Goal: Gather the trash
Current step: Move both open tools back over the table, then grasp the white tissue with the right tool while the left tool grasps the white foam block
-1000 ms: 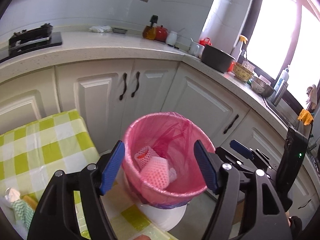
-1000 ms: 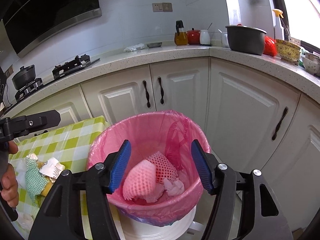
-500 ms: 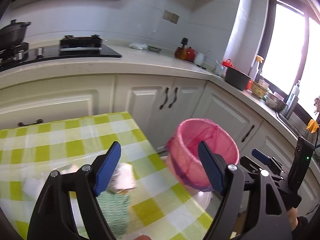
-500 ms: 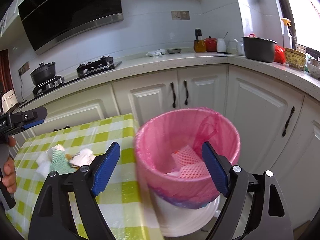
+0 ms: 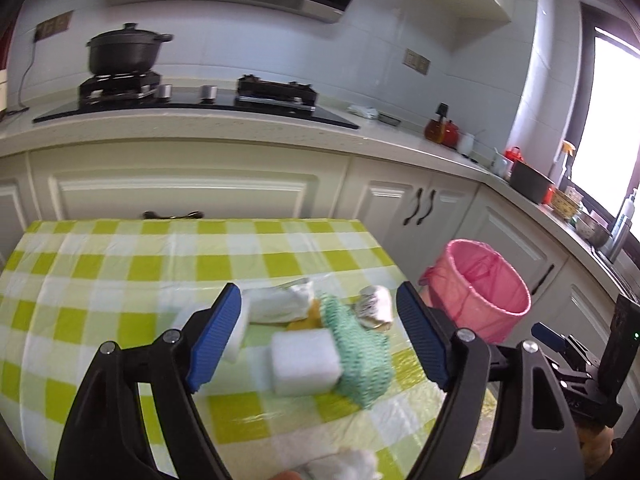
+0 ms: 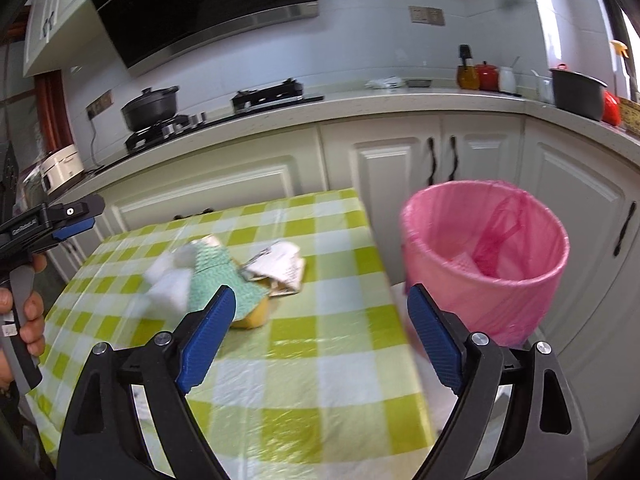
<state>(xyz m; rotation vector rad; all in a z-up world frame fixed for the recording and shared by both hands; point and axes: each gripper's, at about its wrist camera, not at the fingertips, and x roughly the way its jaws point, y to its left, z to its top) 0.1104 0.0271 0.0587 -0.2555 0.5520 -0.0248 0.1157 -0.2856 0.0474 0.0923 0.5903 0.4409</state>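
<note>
Now that both grippers have swung off the pink-bagged round bin point(image 6: 484, 256), the left gripper point(image 5: 320, 340) hangs released and empty while the right gripper point(image 6: 320, 336) opens empty, so the crumpled paper-and-foam litter pile point(image 5: 320, 336) beside that bin on the green checked tablecloth point(image 6: 320, 360) looks next.

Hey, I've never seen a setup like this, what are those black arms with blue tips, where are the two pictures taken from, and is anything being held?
Those are two hand-held grabbing tools; a person carries one in each hand. Each has a camera looking forward along its two blue-padded fingers, so one picture comes from the left gripper and the other from the right gripper. Both hold nothing; the right one's jaws are opening. They point at a table with a green checked cloth. On it lie a white foam block, a green net sleeve, crumpled paper and a white wrapped bundle. Beside the table stands a bin with a pink bag.
</note>
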